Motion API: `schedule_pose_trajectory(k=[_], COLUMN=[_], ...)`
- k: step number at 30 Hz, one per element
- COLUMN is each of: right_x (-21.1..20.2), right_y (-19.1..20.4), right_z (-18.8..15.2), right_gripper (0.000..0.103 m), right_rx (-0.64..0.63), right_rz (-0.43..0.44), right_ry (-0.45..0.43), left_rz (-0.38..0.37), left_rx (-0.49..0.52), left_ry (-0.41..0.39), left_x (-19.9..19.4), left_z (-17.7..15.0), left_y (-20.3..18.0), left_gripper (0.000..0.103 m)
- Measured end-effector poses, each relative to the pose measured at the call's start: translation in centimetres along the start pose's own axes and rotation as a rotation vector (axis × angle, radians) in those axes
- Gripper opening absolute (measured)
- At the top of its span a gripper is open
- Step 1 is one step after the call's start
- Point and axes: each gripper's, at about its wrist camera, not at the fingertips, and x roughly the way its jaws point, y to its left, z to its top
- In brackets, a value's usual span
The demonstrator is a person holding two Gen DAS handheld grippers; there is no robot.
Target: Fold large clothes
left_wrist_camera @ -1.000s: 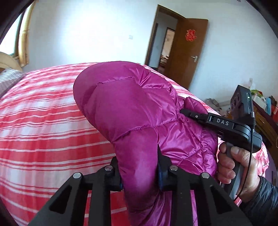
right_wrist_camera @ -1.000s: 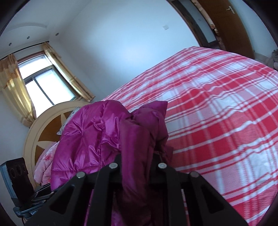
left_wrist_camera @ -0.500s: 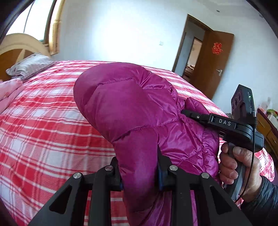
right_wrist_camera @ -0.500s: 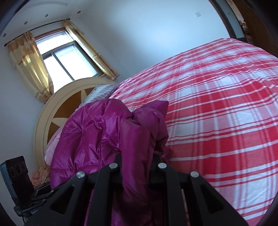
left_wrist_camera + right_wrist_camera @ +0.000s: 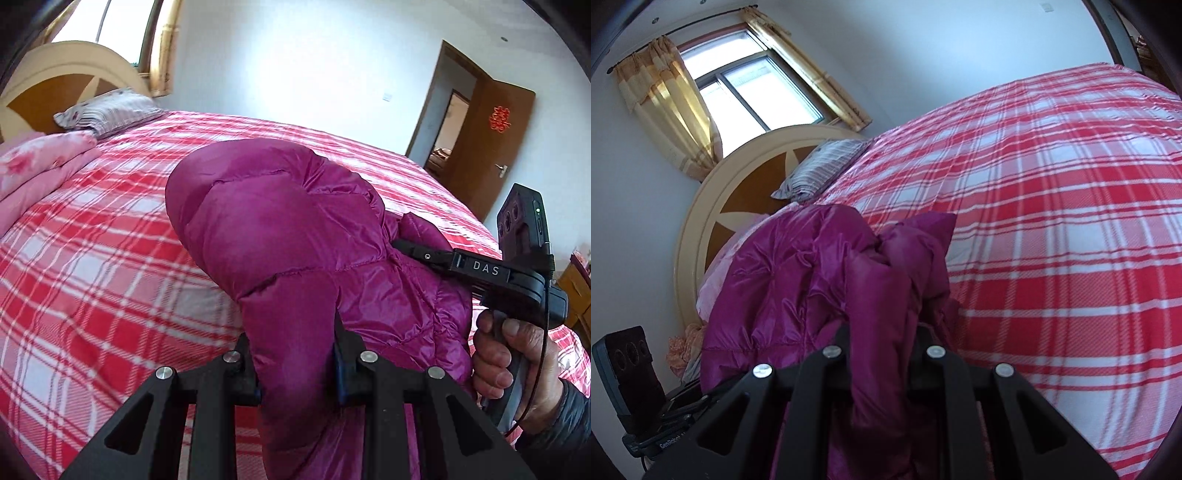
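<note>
1. The puffy magenta quilted down jacket (image 5: pixel 280 236) is held up above the bed with the red-and-white plaid cover (image 5: pixel 92 266), bunched into a rounded mass between the two tools; its shiny fabric fills the middle of both wrist views (image 5: pixel 798 280).
2. The left gripper (image 5: pixel 295 365) has its jaws clamped on a thick fold of the jacket, which bulges out above the black fingers and hangs down below them.
3. The right gripper (image 5: pixel 882 350) likewise has its jaws closed on a gathered strip of the same jacket; seen from the left wrist view, that tool (image 5: pixel 480 273) reaches in from the right and presses into the jacket's side, with the person's right hand (image 5: pixel 517 362) wrapped around its handle.
4. A striped grey pillow (image 5: pixel 107 110) lies at the head of the bed against the cream-and-brown arched headboard (image 5: pixel 713 210); a pink floral quilt (image 5: pixel 40 166) sits folded just beside it.
5. A window with yellow curtains (image 5: pixel 665 96) stands above the headboard; a brown wooden door (image 5: pixel 495 144) stands open on the far wall.
</note>
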Motion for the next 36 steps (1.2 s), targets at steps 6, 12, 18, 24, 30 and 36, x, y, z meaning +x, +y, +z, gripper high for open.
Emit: schedule_pose_trajectory(k=[6, 12, 18, 24, 30, 36], right_x=[2.0, 2.7, 3.6, 4.7, 5.7, 5.9], right_y=[1.1, 1.0, 0.8, 0.4, 0.4, 0.5], right_z=[-1.0, -1.5, -1.9, -2.2, -2.4, -2.3], right_gripper=[0.017, 0.017, 0.017, 0.018, 0.02, 0.029], right_rx=[-0.022, -0.027, -0.026, -0.021, -0.044, -0.071], right_rz=[0.001, -0.027, -0.053, -0.072, -0.11, -0.142], right_ry=[0.034, 0.045, 0.065, 0.085, 0.119, 0.136], left_rz=[0.007, 0.009, 0.019, 0.041, 0.067, 0.092], left_rx=[-0.039, -0.06, -0.097, -0.125, -0.142, -0.188], left_ry=[0.016, 0.022, 0.033, 0.034, 0.02, 0.025], left_x=[0.6, 1.0, 1.3, 1.7, 2.1, 1.1], left_z=[-1.1, -1.8, -2.6, -3.3, -3.9, -3.8], left_y=[1.9, 2.7, 3.6, 4.2, 4.6, 4.9], left_gripper=[0.028, 0.033, 0.045, 0.059, 0.072, 0.077])
